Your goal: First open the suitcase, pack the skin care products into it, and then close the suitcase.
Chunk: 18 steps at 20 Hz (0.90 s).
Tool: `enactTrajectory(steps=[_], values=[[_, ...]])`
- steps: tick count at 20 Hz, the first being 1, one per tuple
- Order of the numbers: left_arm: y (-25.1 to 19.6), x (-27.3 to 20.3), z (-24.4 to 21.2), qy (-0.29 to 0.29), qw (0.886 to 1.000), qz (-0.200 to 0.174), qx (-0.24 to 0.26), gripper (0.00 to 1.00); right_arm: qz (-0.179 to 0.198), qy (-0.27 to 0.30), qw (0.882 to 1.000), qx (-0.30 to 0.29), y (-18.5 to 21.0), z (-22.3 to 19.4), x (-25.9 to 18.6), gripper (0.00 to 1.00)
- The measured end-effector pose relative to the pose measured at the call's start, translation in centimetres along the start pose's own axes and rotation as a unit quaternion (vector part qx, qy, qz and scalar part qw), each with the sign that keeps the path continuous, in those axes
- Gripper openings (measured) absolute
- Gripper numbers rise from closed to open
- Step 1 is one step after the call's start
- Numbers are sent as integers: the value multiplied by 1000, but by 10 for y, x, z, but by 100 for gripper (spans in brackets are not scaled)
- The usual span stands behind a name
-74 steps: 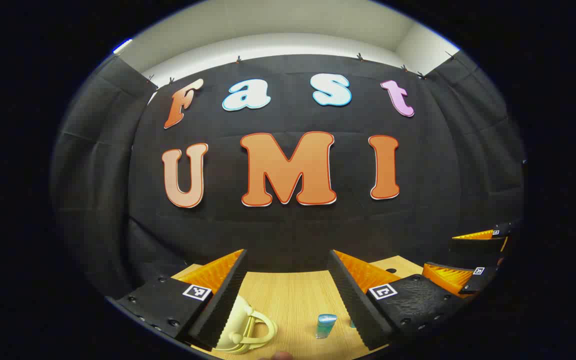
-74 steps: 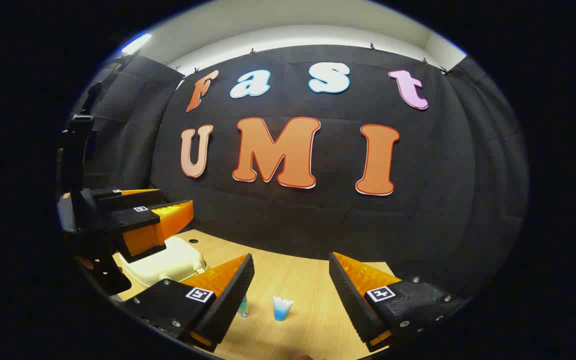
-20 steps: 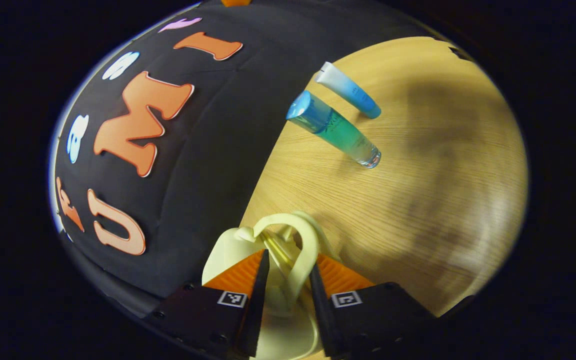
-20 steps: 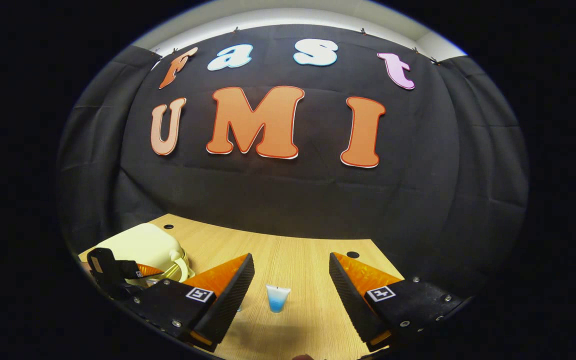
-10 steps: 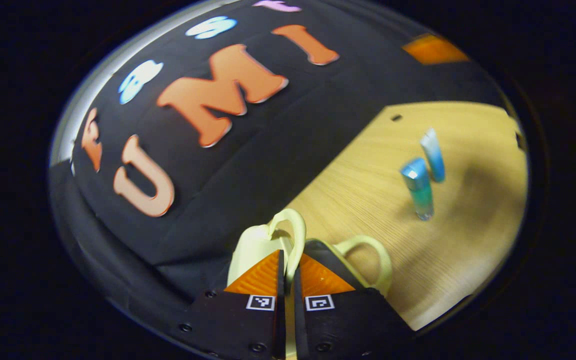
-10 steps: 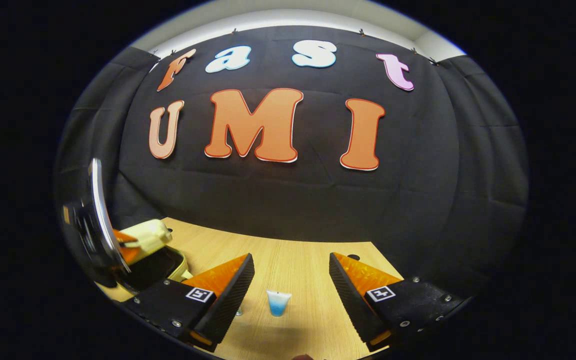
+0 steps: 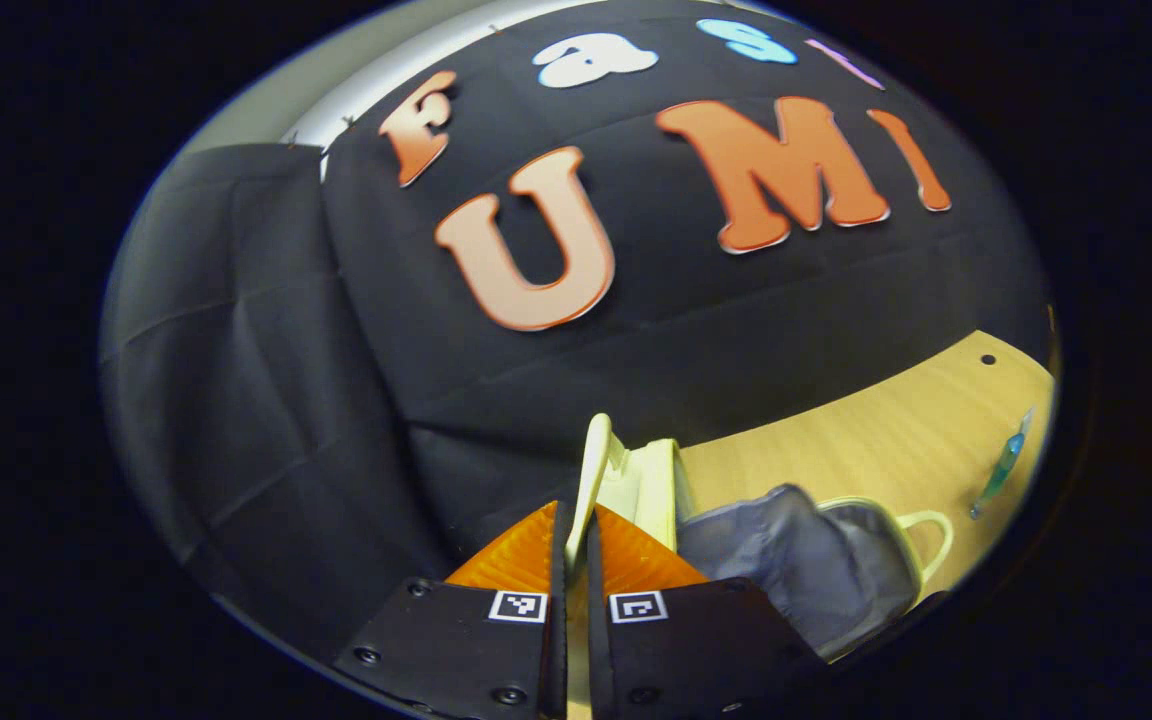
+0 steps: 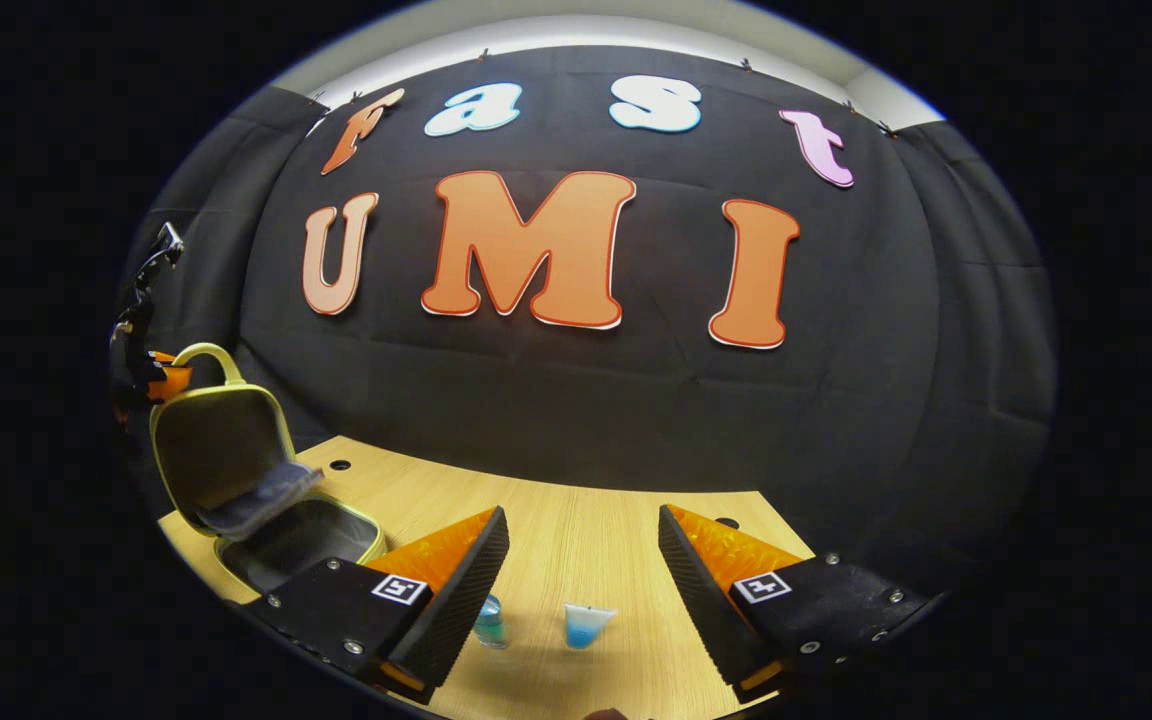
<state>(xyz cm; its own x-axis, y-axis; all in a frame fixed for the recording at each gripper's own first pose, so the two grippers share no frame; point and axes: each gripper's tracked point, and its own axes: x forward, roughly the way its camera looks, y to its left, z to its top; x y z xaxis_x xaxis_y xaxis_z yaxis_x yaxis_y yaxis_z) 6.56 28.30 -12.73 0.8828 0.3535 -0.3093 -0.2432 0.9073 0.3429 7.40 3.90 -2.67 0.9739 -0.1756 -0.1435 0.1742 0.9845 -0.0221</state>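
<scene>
Pale yellow suitcase lid handle (image 7: 586, 480) clamped by left gripper (image 7: 568, 530). Right gripper (image 8: 581, 560) held wide apart, empty, blue-white tube (image 8: 586, 624) just ahead.

Table (image 8: 576, 530): light wood, holes near the back edge.
On it: open suitcase (image 8: 301, 535), teal bottle (image 8: 489, 620), blue tube (image 8: 586, 625).

Dim booth, fisheye-warped edges, soft shadows
</scene>
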Motion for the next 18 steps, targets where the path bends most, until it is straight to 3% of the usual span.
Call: enactTrajectory(steps=[12,15,18], values=[[-19,-13,2,107,987,19,-120,9,-15,33,999,-10,51,-3,0,95],[-23,-18,4,141,978,12,-151,9,-19,42,999,-19,60,-4,-3,95],[-30,-17,4,175,960,2,-218,9,-18,49,998,-36,68,-7,-7,95]])
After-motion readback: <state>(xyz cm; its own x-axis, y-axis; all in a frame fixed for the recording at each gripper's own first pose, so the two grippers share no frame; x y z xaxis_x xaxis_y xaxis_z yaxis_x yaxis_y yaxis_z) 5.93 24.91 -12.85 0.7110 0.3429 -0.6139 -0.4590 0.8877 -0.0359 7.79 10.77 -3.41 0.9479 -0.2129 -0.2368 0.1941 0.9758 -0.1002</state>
